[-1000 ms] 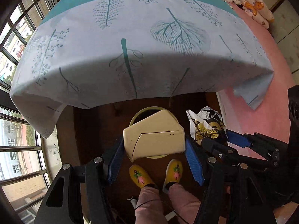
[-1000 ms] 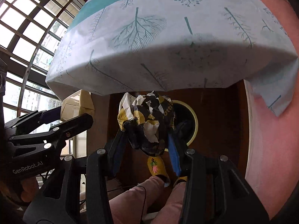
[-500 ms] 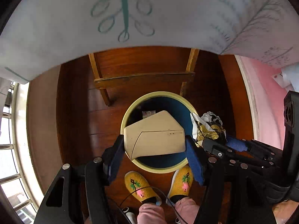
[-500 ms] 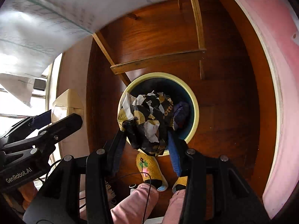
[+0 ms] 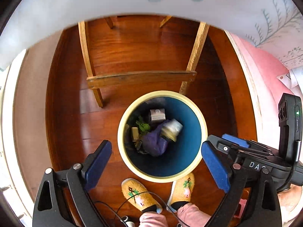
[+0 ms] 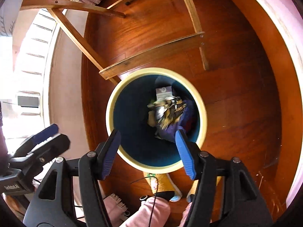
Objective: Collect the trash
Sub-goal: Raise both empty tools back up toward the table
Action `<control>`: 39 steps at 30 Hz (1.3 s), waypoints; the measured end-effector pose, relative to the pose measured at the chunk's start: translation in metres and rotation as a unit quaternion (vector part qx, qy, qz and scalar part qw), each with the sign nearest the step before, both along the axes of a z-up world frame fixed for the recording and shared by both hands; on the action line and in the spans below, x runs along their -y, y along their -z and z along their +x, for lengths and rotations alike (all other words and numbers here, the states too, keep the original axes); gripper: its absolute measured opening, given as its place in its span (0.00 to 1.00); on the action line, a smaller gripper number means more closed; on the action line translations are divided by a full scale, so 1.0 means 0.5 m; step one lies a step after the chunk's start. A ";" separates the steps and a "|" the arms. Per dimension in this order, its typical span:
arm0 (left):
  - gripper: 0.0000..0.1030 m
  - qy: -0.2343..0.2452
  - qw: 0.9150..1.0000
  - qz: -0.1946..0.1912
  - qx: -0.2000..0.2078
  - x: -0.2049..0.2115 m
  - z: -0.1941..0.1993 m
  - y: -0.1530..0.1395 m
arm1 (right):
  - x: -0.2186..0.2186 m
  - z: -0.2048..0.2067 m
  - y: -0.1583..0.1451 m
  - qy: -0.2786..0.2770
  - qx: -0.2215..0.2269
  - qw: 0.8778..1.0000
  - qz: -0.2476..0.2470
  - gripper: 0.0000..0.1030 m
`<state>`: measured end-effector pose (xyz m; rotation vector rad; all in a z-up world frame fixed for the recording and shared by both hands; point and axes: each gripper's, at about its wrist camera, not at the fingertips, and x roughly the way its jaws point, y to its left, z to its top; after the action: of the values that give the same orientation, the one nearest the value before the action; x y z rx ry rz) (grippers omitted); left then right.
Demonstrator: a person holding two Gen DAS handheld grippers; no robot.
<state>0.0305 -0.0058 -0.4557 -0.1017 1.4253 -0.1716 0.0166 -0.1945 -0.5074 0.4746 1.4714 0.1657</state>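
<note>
Both jaws opening, empty: left gripper (image 5: 156,163), right gripper (image 6: 147,151); blurred wrapper (image 6: 167,111) beyond them in bin (image 6: 113,102)

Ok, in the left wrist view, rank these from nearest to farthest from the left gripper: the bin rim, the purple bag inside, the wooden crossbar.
From the left gripper:
1. Bin rim, right between the opening jaws, above the shoes.
2. Purple bag, down inside the bin.
3. Wooden crossbar, beyond the bin, between the table legs.
</note>
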 end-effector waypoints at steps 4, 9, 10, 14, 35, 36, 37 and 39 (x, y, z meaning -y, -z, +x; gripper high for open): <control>0.94 -0.003 1.000 0.004 0.007 0.000 -0.001 -0.048 | 0.007 0.004 -0.014 0.007 0.003 1.000 -0.006 0.57; 0.94 0.001 1.000 0.007 0.018 0.000 -0.003 -0.117 | 0.012 0.003 -0.065 0.007 0.009 1.000 -0.010 0.57; 0.94 0.003 1.000 0.008 0.020 0.002 -0.006 -0.133 | 0.014 0.002 -0.080 0.007 0.011 1.000 -0.012 0.57; 0.94 0.008 0.999 0.012 0.030 0.006 -0.015 -0.209 | 0.011 -0.001 -0.142 0.005 0.014 1.000 -0.017 0.57; 0.95 -0.007 0.988 0.025 0.155 -0.088 -0.034 -0.812 | -0.020 -0.034 -0.718 -0.037 0.142 0.989 -0.023 0.57; 0.95 -0.010 0.986 0.025 0.162 -0.095 -0.033 -0.835 | -0.023 -0.033 -0.747 -0.037 0.150 0.988 -0.025 0.57; 0.95 -0.012 0.985 0.021 0.169 -0.104 -0.031 -0.858 | -0.026 -0.032 -0.773 -0.037 0.159 0.986 -0.028 0.57; 0.95 -0.019 0.983 0.012 0.181 -0.119 -0.025 -0.903 | -0.032 -0.030 -0.822 -0.039 0.175 0.983 -0.034 0.57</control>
<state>0.0177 0.0538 -0.0041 -0.0729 1.0611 -0.1332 0.0015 -0.1783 -0.0965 0.3137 1.1463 0.2469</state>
